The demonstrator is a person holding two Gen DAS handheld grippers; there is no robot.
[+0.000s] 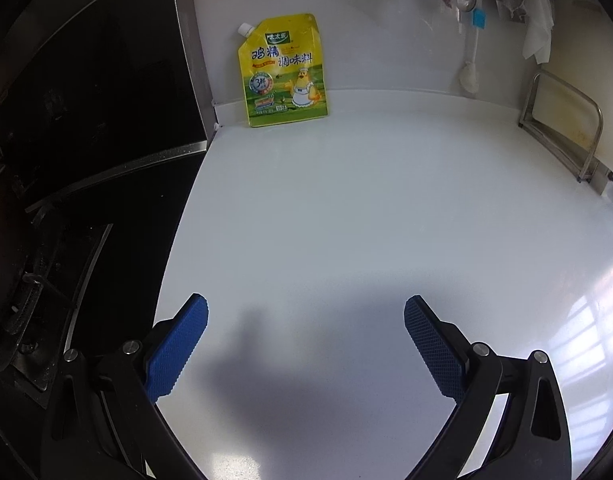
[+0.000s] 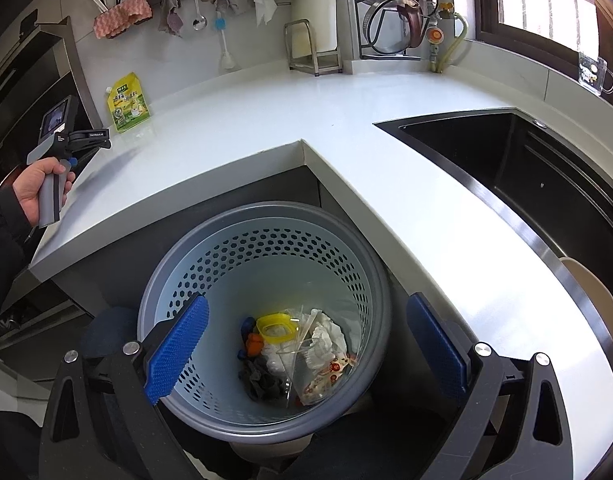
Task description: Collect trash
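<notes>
A yellow seasoning pouch (image 1: pixel 284 70) with a white spout leans upright against the back wall on the white counter (image 1: pixel 366 220); it also shows in the right wrist view (image 2: pixel 129 103). My left gripper (image 1: pixel 306 312) is open and empty, low over the counter well short of the pouch; its handle and the hand holding it show in the right wrist view (image 2: pixel 62 160). My right gripper (image 2: pixel 306 316) is open and empty above a grey perforated bin (image 2: pixel 370 320) on the floor, which holds mixed trash (image 2: pixel 298 352): plastic wrap, tissue, a yellow ring.
A black stove (image 1: pixel 86 140) lies left of the counter. A metal rack with a cutting board (image 1: pixel 566 128) stands at the right. Cloths and a brush (image 1: pixel 472 52) hang on the wall. A black sink (image 2: pixel 526 160) and a dish rack (image 2: pixel 390 8) sit right of the corner.
</notes>
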